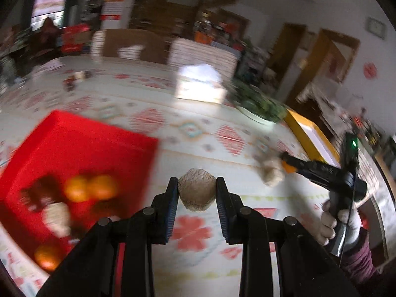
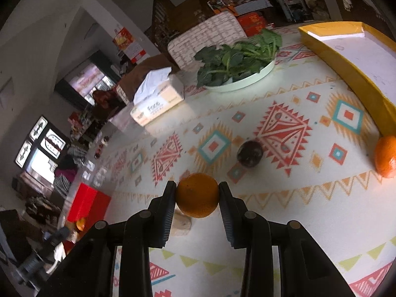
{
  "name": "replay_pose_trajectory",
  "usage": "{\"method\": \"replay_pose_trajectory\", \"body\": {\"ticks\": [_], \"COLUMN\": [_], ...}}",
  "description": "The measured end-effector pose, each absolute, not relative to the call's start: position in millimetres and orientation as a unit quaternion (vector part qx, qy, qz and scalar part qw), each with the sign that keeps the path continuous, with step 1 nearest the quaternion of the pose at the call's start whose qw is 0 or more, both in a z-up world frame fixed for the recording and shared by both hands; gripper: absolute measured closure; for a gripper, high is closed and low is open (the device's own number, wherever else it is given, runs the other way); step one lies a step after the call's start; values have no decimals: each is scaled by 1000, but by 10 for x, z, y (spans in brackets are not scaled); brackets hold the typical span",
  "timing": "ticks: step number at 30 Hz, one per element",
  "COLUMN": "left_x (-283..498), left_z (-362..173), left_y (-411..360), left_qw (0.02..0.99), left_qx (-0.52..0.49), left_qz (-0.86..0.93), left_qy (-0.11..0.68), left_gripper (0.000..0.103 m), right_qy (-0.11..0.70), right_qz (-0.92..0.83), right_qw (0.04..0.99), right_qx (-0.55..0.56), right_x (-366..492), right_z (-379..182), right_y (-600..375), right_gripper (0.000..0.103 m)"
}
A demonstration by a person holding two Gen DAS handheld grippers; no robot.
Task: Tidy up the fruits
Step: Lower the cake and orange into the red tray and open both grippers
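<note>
The red box [image 1: 74, 153] sits open on the patterned bench [image 2: 284, 210], and the left wrist view, badly smeared by motion, shows three oranges [image 1: 90, 188] in it, a pale tan fruit [image 1: 57, 217] and some dark shapes that may be more fruit. The yellow tray [image 2: 346, 57] at the far right holds nothing that shows on its white floor, and its near end is cut off by the frame edge. A white round dish [image 2: 247, 79] carries a heap of leafy greens [image 2: 235, 57], with a tissue box [image 2: 158, 101] just beside it. The left tool [image 1: 197, 190] is pinching a rough tan fruit [image 1: 196, 189] above the bench, to the right of the red box. The right tool [image 2: 197, 195] is pinching an orange [image 2: 197, 195] over the bench, and a pale fruit [image 2: 182, 222] lies partly hidden under it. Loose on the cloth lie one dark round fruit [image 2: 249, 154] and one more orange [image 2: 386, 156], the latter cut by the frame edge and touching the tray's corner.
</note>
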State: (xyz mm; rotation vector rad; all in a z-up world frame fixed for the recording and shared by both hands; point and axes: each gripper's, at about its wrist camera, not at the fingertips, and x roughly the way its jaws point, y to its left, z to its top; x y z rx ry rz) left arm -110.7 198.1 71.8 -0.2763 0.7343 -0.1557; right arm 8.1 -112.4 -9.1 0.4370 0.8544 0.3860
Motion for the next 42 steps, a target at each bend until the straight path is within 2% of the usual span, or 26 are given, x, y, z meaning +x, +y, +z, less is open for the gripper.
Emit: {"method": "replay_pose_trajectory", "body": {"ticks": [7,12,24,33,36,38,42], "left_x": [-1475,-1652,-1412,-1354,-1395,-1442,-1513], "left_z": [690,564,391,303,328,374,462], "left_y": [2915,3361,3716,3895,3912,3919,3913], "left_qw": [921,915,906,897,899,901,905], "left_qx": [-184,-224,-230,-257,-257,-259,-263], "left_qz": [14,42,47,48,51,53,55], "left_qy": [343,334,351,356,352,344,331], "left_gripper": [74,74,74,74,70,59,48], "right_qy": [410,419,446,479,488,488,483], "right_qz": [230,283,367,354,352,349,356], "right_qw": [864,853,816,803,799,800,800], "right_qx": [182,133,23,-26,-21,-15,1], "right_x": [-204,-388,-378,7,61,80,62], "right_z": [181,355,331,45,-47,-65,-4], "right_y": [-637,71,1865,2616,2705,2712,2647], "right_gripper": [65,65,65,65,64,64,64]}}
